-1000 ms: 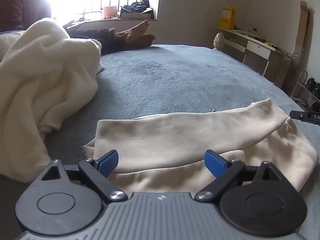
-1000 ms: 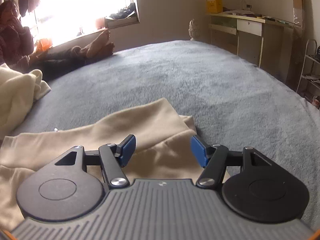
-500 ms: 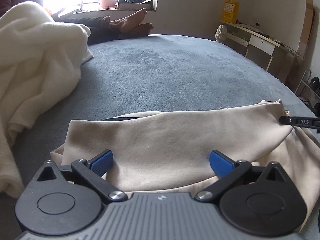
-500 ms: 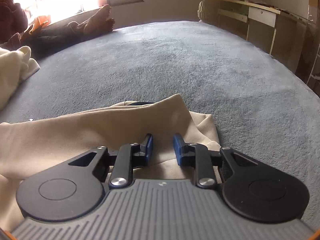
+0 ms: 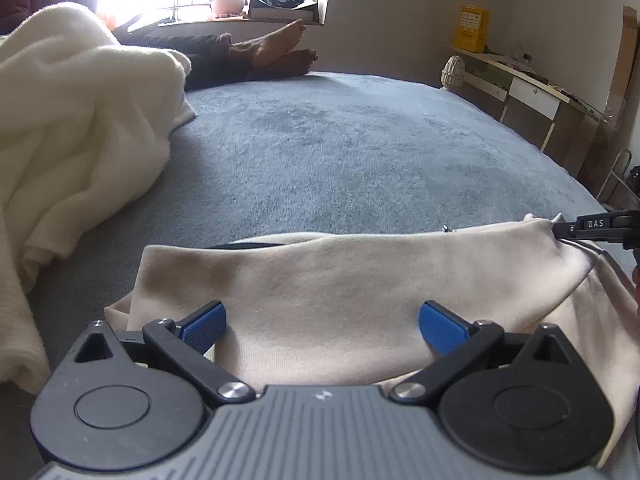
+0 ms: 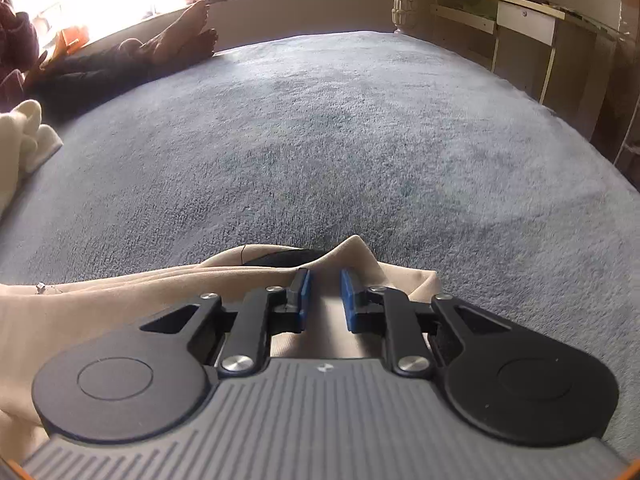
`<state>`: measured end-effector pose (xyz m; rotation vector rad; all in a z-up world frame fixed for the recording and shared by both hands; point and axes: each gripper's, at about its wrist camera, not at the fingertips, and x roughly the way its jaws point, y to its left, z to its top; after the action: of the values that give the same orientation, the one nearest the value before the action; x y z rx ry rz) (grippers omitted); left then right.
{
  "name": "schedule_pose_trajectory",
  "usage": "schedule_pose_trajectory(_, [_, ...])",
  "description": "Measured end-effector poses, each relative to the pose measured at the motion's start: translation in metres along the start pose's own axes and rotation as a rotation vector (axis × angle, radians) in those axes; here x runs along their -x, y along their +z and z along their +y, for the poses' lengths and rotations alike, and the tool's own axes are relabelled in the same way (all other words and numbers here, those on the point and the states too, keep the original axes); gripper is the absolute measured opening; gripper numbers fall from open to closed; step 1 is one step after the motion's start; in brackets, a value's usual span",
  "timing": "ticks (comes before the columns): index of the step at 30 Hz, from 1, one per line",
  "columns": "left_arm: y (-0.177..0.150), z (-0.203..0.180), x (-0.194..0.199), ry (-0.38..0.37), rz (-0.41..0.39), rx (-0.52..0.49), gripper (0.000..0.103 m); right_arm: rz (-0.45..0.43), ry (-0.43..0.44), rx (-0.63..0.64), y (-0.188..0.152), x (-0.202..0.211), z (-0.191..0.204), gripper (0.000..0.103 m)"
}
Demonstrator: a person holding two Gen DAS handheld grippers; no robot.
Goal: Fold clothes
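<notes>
Left gripper [image 5: 322,326] stands wide over the beige garment [image 5: 360,280]. Right gripper [image 6: 324,300] jaws are closing, a fabric fold between them. Garment lies near on the grey bed [image 5: 340,152], long axis left-right.

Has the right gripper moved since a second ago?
Yes. The right gripper advanced over the beige garment toward its far edge, nearer the grey bedcover, jaws closing on a fabric fold.

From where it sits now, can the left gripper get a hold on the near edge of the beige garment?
Probably yes. The left gripper is wide open directly over the beige garment, with nothing between its pads and the cloth; the right gripper is closing on the far corner, well clear.
</notes>
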<state>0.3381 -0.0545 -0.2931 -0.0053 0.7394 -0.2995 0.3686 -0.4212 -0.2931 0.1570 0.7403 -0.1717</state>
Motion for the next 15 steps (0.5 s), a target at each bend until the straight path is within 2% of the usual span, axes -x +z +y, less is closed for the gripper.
schedule_pose_trajectory(3, [0.006, 0.000, 0.007, -0.009, -0.057, -0.010, 0.103, -0.029, 0.029, -0.033, 0.005, 0.006, -0.001, 0.015])
schedule_pose_trajectory(6, [0.009, -0.002, -0.006, 0.018, -0.018, -0.025, 0.103, -0.060, 0.062, -0.067, 0.009, 0.010, -0.003, 0.015])
schedule_pose_trajectory(8, [0.006, 0.001, -0.019, 0.038, 0.021, -0.008, 0.103, 0.023, 0.061, -0.084, 0.000, -0.016, -0.005, 0.014])
schedule_pose_trajectory(9, [0.004, 0.004, -0.022, 0.041, 0.031, 0.006, 0.103, 0.035, 0.061, -0.088, -0.003, -0.022, -0.006, 0.012])
schedule_pose_trajectory(12, [0.004, 0.008, -0.020, 0.031, 0.018, 0.026, 0.103, -0.005, 0.070, -0.095, -0.002, -0.011, -0.008, 0.013])
schedule_pose_trajectory(15, [0.003, 0.009, -0.019, 0.030, 0.017, 0.023, 0.103, -0.065, 0.065, -0.077, 0.003, 0.020, -0.009, 0.013])
